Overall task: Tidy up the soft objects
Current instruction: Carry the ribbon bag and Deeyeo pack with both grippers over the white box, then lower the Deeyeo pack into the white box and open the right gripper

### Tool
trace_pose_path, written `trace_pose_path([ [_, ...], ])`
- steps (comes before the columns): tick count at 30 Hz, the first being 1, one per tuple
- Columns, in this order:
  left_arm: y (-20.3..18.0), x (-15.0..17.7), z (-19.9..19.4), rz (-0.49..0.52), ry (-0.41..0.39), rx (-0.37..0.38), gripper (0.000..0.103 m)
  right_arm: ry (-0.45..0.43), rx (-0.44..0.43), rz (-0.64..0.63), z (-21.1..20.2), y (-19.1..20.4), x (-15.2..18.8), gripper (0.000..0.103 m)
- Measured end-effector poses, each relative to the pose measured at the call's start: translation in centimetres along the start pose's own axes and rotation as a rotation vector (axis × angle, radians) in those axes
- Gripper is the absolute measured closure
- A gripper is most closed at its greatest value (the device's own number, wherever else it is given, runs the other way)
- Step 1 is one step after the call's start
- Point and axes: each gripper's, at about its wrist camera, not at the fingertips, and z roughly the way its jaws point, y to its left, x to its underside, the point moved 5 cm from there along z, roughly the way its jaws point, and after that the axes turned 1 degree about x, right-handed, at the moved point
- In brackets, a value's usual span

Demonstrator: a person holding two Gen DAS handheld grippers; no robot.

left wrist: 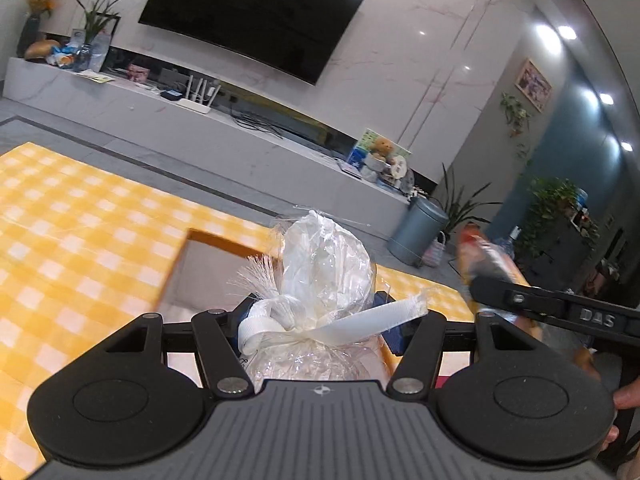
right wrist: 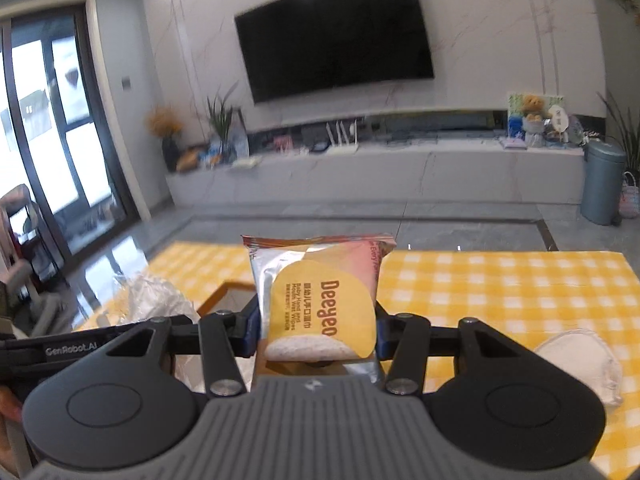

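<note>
Both tools loaded, held above the counter.

Left tool (left wrist: 316,316) clamped on a clear plastic bag (left wrist: 320,276) tied with white ribbon, bag upright between the pads, raised over the yellow-checked counter (left wrist: 80,232) just in front of an open cardboard box (left wrist: 208,256). Right tool (right wrist: 316,332) clamped on a Deeyeo wet-wipes pack (right wrist: 320,300), pack upright, above the same counter. White padded item (right wrist: 580,364) lying on the counter at right, apart from both.
</note>
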Motion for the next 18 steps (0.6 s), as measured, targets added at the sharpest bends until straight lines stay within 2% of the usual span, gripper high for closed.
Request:
trace_pose_path([
  [4,1.4,0.1,-1.2,-0.015,-0.017,-0.025,0.034,0.101,-0.018,-0.092,4.6,2.9,0.4,0.053],
  [7,2.9,0.0,-2.2,-0.03,-0.029,-0.056,0.034,0.189,-0.005,-0.198,7.9,5.1,1.5,0.053],
  [9,3.7,0.0,-2.2,-0.043,-0.022,-0.059,0.034,0.245,0.009,-0.226,10.2,5.8,2.2,0.053],
  [18,5.4,0.0,-2.9,-0.07,-0.054,-0.122,0.034,0.406,0.056,-0.128,19.9,7.1,5.6,0.053],
])
